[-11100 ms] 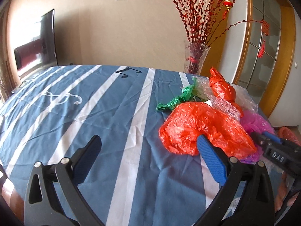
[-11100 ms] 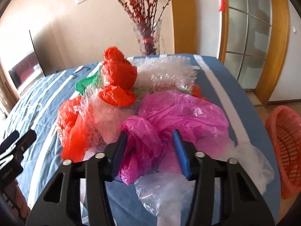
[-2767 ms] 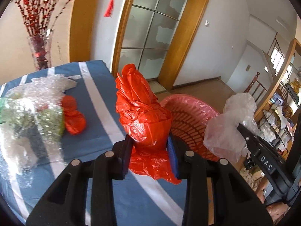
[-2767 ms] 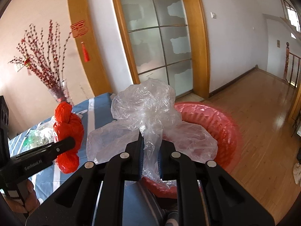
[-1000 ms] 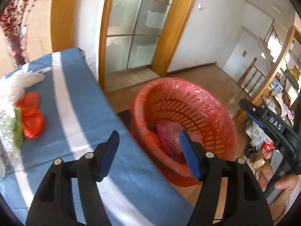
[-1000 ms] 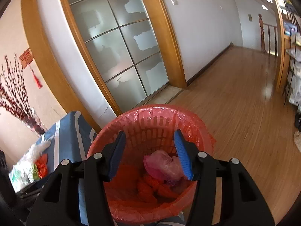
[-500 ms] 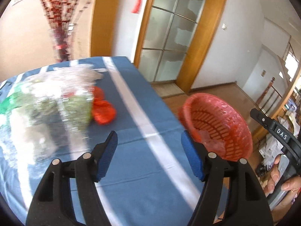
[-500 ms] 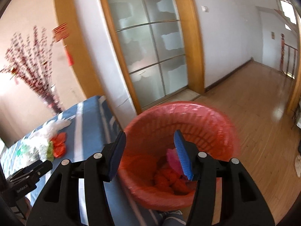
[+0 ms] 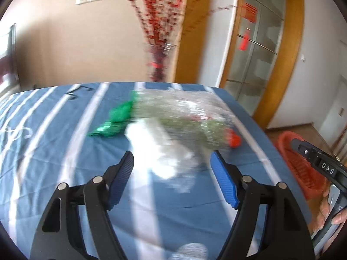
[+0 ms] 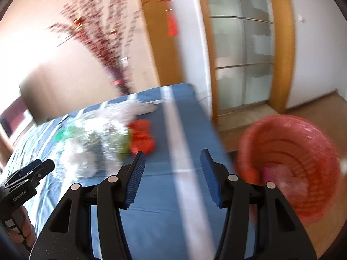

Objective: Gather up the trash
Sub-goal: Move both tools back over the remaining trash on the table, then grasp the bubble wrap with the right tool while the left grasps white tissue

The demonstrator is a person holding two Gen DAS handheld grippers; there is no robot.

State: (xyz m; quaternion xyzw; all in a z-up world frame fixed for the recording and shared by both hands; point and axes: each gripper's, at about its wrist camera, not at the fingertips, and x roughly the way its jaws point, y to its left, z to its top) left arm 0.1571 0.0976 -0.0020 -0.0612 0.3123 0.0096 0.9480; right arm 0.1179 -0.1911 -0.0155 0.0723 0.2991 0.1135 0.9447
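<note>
My left gripper (image 9: 172, 169) is open and empty above the blue striped tablecloth (image 9: 54, 143), facing a blurred heap of clear plastic wrap (image 9: 184, 117). A green bag (image 9: 115, 121) lies at the heap's left and a small red bag (image 9: 234, 139) at its right. My right gripper (image 10: 172, 171) is open and empty over the table's right side. It sees the clear plastic (image 10: 104, 143), the red bag (image 10: 142, 138) and the red basket (image 10: 290, 162) on the floor, with pink and red trash inside. The basket also shows in the left wrist view (image 9: 301, 166).
A glass vase of red branches (image 9: 159, 65) stands at the table's far edge. A wood-framed glass door (image 10: 240, 54) is behind the basket. The right gripper's body (image 9: 321, 169) shows at the left view's right edge.
Both grippers dropped their bags into the basket about a second ago and opened. Both views have since swung left, from the basket back toward the trash on the table.
</note>
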